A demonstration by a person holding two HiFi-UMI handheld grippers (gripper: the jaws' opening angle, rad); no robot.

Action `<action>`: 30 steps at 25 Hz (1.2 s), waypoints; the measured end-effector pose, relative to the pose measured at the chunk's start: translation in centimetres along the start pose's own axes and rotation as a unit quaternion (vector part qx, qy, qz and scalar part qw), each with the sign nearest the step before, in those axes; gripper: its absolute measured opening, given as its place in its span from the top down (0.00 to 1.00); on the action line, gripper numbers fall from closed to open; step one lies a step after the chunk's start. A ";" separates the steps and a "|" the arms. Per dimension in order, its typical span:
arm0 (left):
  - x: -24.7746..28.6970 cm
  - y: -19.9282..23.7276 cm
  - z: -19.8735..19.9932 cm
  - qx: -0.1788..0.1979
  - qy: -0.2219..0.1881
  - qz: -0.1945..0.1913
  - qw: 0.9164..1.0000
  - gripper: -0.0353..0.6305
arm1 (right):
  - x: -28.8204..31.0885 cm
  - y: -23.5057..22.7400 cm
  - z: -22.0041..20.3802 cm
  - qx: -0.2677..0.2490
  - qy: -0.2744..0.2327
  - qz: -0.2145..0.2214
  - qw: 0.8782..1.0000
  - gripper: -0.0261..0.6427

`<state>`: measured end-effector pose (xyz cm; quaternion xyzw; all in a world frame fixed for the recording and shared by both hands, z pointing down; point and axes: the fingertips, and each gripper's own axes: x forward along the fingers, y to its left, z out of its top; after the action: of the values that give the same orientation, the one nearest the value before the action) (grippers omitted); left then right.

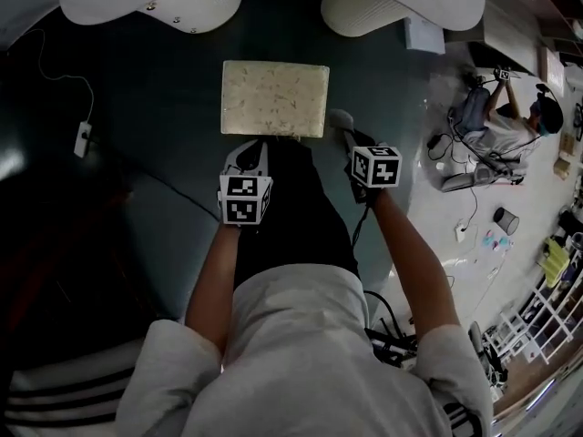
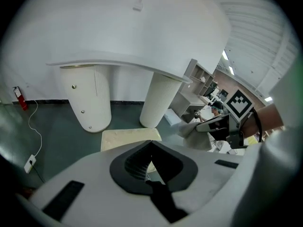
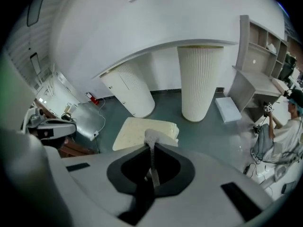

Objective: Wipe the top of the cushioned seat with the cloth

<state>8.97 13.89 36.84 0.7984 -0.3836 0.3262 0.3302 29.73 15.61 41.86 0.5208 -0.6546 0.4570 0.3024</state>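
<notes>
Standing just short of its target, the person is holding two tools. The left gripper (image 1: 248, 153) is carrying nothing, its fingers pressed together. The right gripper (image 1: 347, 140) is pinching the one cloth (image 3: 151, 137), a grey wad poking up past the finger tips. Just beyond, the single cushioned seat (image 1: 273, 98) is lying on the floor with its top bare. The cloth is hovering by its near right corner, and the wiping looks not yet begun. Next, the cloth probably needs lowering flat onto the top and sweeping across. Farther off, two white pillars (image 1: 196, 3) are standing, and one other person (image 1: 496, 126) is sitting at the right.
</notes>
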 end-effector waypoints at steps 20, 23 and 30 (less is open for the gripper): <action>16.2 6.1 -3.5 -0.009 0.040 0.014 0.999 0.93 | 20.4 -10.2 6.4 -0.050 0.002 -0.051 0.997 0.94; 16.0 8.4 -5.5 -0.073 0.032 0.058 0.995 0.93 | 22.4 -10.0 7.1 -0.103 0.004 -0.074 0.992 0.94; 17.4 10.9 -8.7 -0.146 0.027 0.074 0.986 0.93 | 27.0 -8.2 6.4 -0.151 0.049 -0.056 0.986 0.94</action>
<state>6.20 8.43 58.31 0.7019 -0.4761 0.3113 0.4287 30.70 -1.51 65.15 0.4815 -0.6706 0.3602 0.4344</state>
